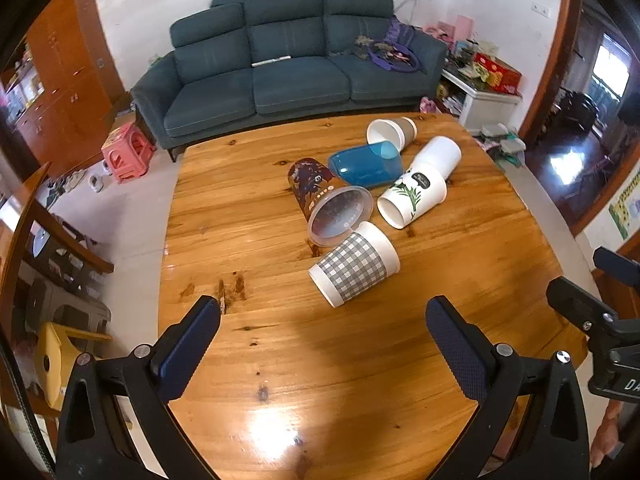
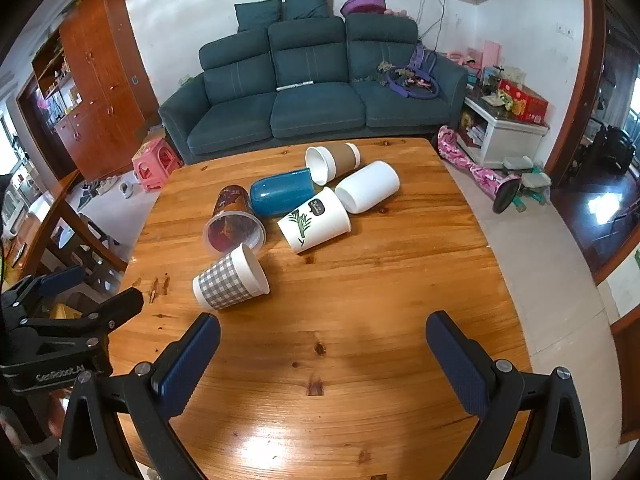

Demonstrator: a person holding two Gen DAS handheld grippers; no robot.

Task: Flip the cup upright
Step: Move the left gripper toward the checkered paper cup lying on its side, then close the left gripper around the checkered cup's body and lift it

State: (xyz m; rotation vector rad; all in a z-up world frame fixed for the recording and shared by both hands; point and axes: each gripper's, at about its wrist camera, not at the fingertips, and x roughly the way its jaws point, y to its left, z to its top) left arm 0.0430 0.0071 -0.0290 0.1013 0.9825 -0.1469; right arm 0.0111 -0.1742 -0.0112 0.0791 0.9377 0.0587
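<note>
Several cups lie on their sides in a cluster on the wooden table [image 1: 280, 360] [image 2: 360, 340]. Nearest is a grey checked paper cup [image 1: 354, 265] [image 2: 232, 278]. Behind it lie a clear plastic cup with a dark print [image 1: 326, 204] [image 2: 234, 222], a blue cup [image 1: 366, 164] [image 2: 282, 196], a white cup with a green plant print [image 1: 412, 198] [image 2: 316, 220], a plain white cup [image 1: 438, 156] [image 2: 368, 186] and a brown-sleeved cup [image 1: 392, 131] [image 2: 332, 162]. My left gripper [image 1: 322, 314] is open, short of the checked cup. My right gripper [image 2: 322, 334] is open, right of it.
A teal sofa [image 1: 288, 64] [image 2: 312, 92] stands beyond the table's far edge. A pink stool [image 1: 126, 152] [image 2: 154, 162] sits on the floor at the left. A white cabinet [image 1: 484, 100] [image 2: 502, 130] with boxes is at the right. The near half of the table holds no objects.
</note>
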